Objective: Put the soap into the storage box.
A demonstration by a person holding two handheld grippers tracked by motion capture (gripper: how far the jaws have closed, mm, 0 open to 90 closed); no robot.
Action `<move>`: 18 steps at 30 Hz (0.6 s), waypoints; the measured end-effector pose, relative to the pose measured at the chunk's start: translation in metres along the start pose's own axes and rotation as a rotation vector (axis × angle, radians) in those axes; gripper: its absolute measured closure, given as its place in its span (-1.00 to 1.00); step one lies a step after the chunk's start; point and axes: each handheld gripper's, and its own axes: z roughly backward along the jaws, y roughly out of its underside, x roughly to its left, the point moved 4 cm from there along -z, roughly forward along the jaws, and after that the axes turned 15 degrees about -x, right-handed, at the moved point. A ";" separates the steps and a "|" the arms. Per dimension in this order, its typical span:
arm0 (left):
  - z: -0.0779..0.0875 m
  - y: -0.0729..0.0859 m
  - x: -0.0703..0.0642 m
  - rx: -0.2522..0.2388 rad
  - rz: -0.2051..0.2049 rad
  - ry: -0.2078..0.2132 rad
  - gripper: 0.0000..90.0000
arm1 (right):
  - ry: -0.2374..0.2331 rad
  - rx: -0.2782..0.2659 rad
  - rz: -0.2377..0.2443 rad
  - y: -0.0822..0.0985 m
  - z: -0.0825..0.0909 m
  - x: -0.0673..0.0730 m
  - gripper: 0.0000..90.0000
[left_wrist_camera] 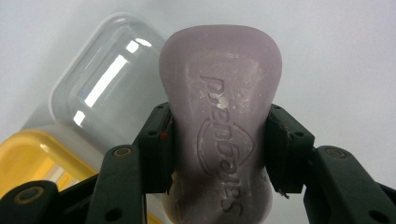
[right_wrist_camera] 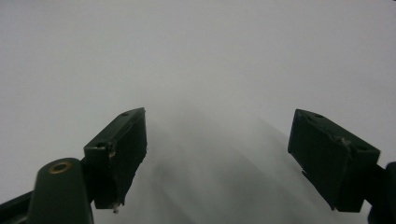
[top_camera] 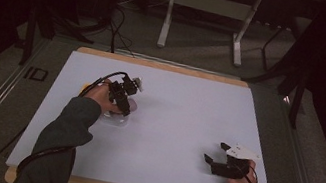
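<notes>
The left claw (left_wrist_camera: 217, 149) pinches the waisted, pale lilac soap bar (left_wrist_camera: 219, 116) above the clear plastic box (left_wrist_camera: 100, 88) beyond it, and the slick soap could squirt free; the right claw (right_wrist_camera: 217, 158) hangs spread.

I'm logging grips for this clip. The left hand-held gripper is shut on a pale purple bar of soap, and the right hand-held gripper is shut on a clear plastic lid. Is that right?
Not quite. The left hand-held gripper is indeed shut on the pale purple bar of soap, but the right hand-held gripper holds nothing: the right gripper view shows its jaws wide apart over the bare white table surface.
</notes>
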 end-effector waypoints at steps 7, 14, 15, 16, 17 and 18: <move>0.004 0.008 0.007 -0.014 0.043 -0.016 0.11 | 0.001 0.001 0.000 0.000 0.000 0.000 -0.57; 0.010 0.014 0.015 -0.014 0.080 -0.037 0.11 | 0.001 0.001 0.000 0.000 0.000 0.000 -0.57; 0.011 0.015 0.017 -0.007 0.082 -0.038 0.11 | 0.001 0.000 0.001 0.000 0.000 0.000 -0.57; 0.012 0.016 0.018 -0.007 0.091 -0.041 0.11 | 0.001 0.000 0.001 0.000 0.000 0.000 -0.57; 0.013 0.017 0.019 -0.005 0.096 -0.047 0.11 | 0.001 0.000 0.001 0.000 0.000 0.000 -0.57; 0.013 0.018 0.020 -0.002 0.101 -0.048 0.11 | 0.001 0.000 0.001 0.000 0.000 0.000 -0.58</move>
